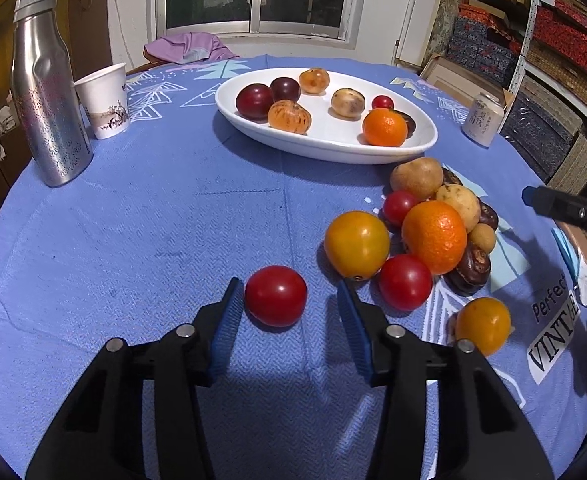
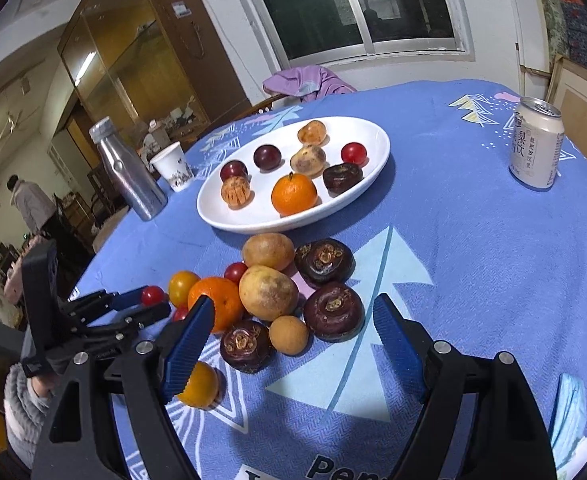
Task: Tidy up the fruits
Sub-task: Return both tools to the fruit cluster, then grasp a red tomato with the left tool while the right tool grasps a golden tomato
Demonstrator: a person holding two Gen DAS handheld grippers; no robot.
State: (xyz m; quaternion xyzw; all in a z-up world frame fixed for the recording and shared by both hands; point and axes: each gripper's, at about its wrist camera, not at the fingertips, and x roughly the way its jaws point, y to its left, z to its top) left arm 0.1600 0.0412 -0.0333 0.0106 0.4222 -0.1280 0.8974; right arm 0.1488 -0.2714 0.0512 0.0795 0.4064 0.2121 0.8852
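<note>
A red tomato (image 1: 276, 295) lies on the blue tablecloth between the fingers of my left gripper (image 1: 287, 282). The left pad (image 1: 225, 320) is at its skin and the right pad stands clear, so the gripper is open. The right wrist view shows the same left gripper (image 2: 147, 305) around that tomato (image 2: 152, 295). My right gripper (image 2: 293, 300) hangs open over a fruit pile: an orange (image 2: 217, 300), dark water chestnuts (image 2: 333, 312), and a small brown fruit (image 2: 289, 334). A white oval plate (image 1: 333, 148) behind holds plums, an orange and several other fruits.
A steel bottle (image 1: 49, 96) and a paper cup (image 1: 103, 100) stand at the left, a drink can (image 1: 485, 120) at the right. A purple cloth (image 1: 189, 48) lies over a chair beyond the table. A person (image 2: 29, 200) stands far off.
</note>
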